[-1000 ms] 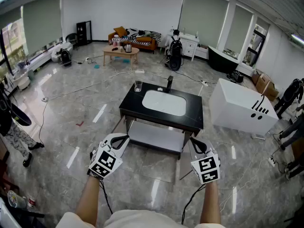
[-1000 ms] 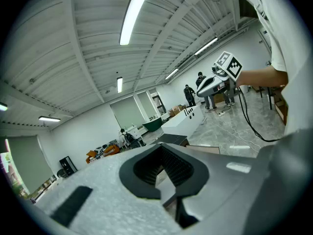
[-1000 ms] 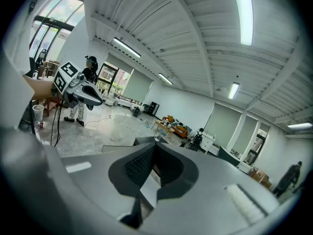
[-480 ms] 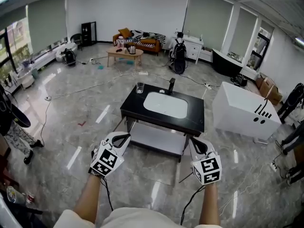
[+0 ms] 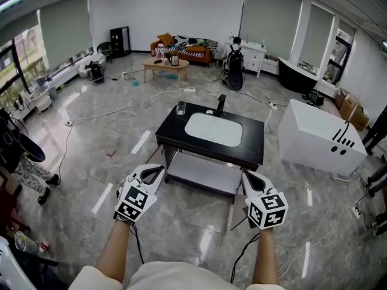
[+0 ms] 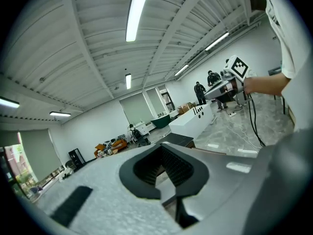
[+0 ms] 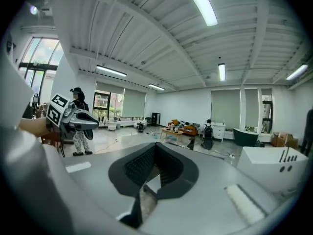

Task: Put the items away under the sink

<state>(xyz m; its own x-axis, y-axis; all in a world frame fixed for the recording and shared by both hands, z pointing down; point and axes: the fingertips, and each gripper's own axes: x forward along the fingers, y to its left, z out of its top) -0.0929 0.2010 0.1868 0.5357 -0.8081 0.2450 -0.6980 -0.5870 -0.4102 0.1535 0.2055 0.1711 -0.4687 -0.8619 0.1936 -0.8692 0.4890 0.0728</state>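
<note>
Sink unit [image 5: 255, 144]: black top, matt, smooth.
Basin [image 5: 213, 129] in top: white, glossy.
Tap [image 5: 221, 104] at back rim: black, matt.
Tumbler [image 5: 181, 107] at back-left corner of top: clear glass.
Shelf [image 5: 202, 173] beneath top: pale, smooth, slight sheen.
Floor [image 5: 78, 156] around unit: grey marble-look, polished, strong light reflections.
Tub [image 5: 317, 139] right of unit: white, smooth.
Low table [image 5: 164, 64] far behind unit: light wood.
Left gripper [image 5: 158, 173], right gripper [image 5: 247, 177] in front of unit: grey plastic shells, matt, fine-grained.
Pads [image 7: 139, 164]: black, ribbed.

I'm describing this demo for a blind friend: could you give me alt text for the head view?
A person holds out two empty grippers, the left gripper and the right gripper, jaws together, facing a black sink stand with a white basin, a glass on its far left corner and a shelf beneath.
</note>
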